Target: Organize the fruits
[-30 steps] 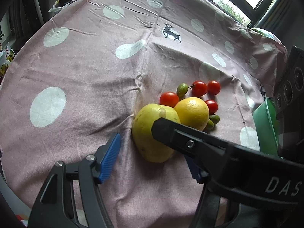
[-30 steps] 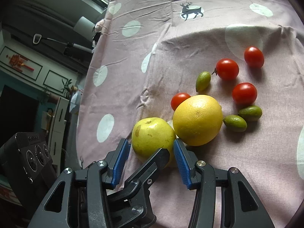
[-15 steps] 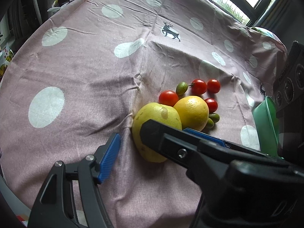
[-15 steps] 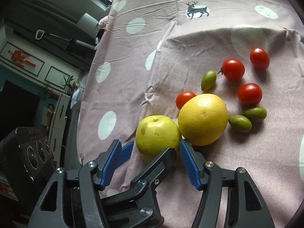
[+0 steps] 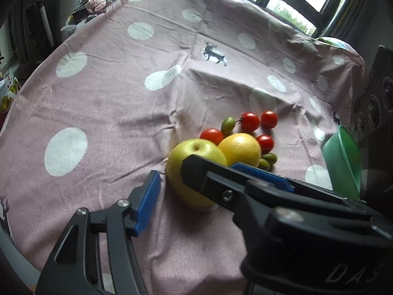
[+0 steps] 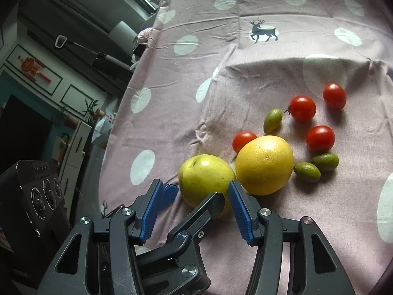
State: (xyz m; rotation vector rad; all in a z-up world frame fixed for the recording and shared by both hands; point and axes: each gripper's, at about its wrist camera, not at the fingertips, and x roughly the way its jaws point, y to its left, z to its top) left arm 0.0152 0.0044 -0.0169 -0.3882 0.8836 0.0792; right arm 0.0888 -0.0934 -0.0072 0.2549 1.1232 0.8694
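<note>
the worktop wore a wrinkled mauve cloth with pale dots and deer prints. on it lay a yellow-green apple touching an orange, four cherry tomatoes and three small green fruits around them.

All the fruit lies in one cluster on the tablecloth, toward the near edge of the table. The apple sits nearest that edge, touching the orange on its right. Behind the orange, toward the far edge, lie a cherry tomato and a small oval fruit, then two more tomatoes side by side. To the orange's right lie another tomato and two oval fruits touching each other. A bowl stands at the table's right edge.
</note>
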